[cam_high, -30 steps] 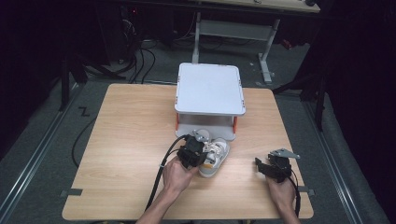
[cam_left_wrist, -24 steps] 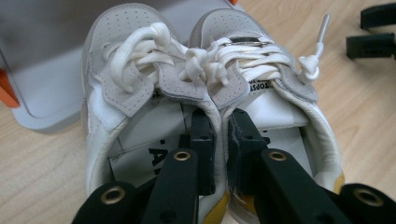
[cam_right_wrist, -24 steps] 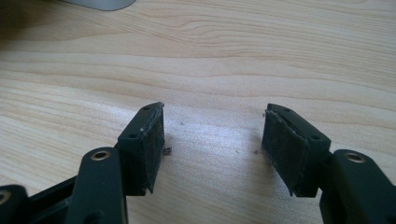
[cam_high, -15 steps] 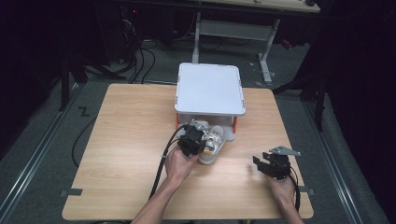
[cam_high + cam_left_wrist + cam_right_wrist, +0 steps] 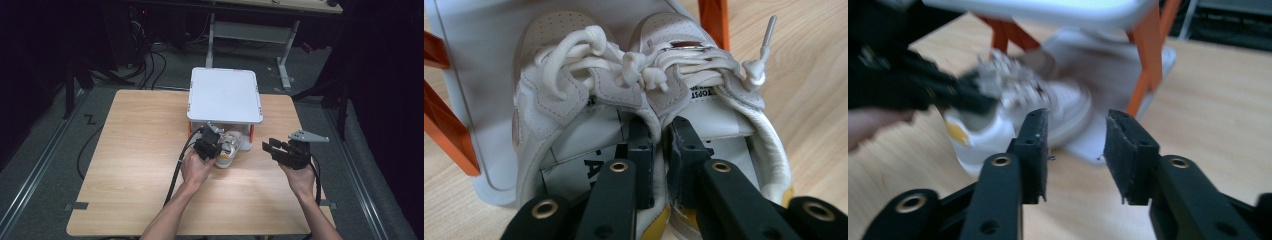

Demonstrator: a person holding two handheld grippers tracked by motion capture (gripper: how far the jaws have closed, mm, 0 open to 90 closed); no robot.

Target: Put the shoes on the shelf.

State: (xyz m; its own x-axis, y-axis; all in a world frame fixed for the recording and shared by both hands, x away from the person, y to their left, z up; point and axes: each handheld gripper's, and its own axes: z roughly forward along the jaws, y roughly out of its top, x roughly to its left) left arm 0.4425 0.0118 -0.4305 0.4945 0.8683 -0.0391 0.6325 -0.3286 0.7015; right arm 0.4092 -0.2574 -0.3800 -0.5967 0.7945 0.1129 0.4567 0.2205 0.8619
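White leather, cream laces and a yellow-tinted sole at the heel: that is the pair of small sneakers [image 5: 644, 100] seen closest in the left gripper view, lying side by side with their toes pointing away. Their perforated toe caps rest on the white base plate of the rack [image 5: 484, 60], between its orange legs, while the heels stick out over the wooden table [image 5: 140, 150]. One lace end with a metal tip sticks up at the right of that view.

Both black jaws of the left gripper [image 5: 659, 145] stand nearly together, pinching the two inner collar walls where the shoes meet, one jaw inside each shoe opening. In the high view the left hand [image 5: 195, 167] comes in from the bottom edge, forearm angled up toward the middle, the left gripper pointing away from the person toward the rack, its cable trailing back along the arm.

Over at the right, the right gripper [image 5: 274, 149] is held above the table, well apart from the shoes, its tip turned leftward toward them and the grey three-cornered plate on top. Its jaws have just been closing and now stand about half apart with nothing between them; the right gripper view shows bare table and the blurred shoes beyond the gap. The right hand [image 5: 300, 177] grips it from behind, wrist coming in from the bottom right.

Farthest off, the rack's flat white top [image 5: 225, 95] overhangs the toes of the shoes at the table's far edge.
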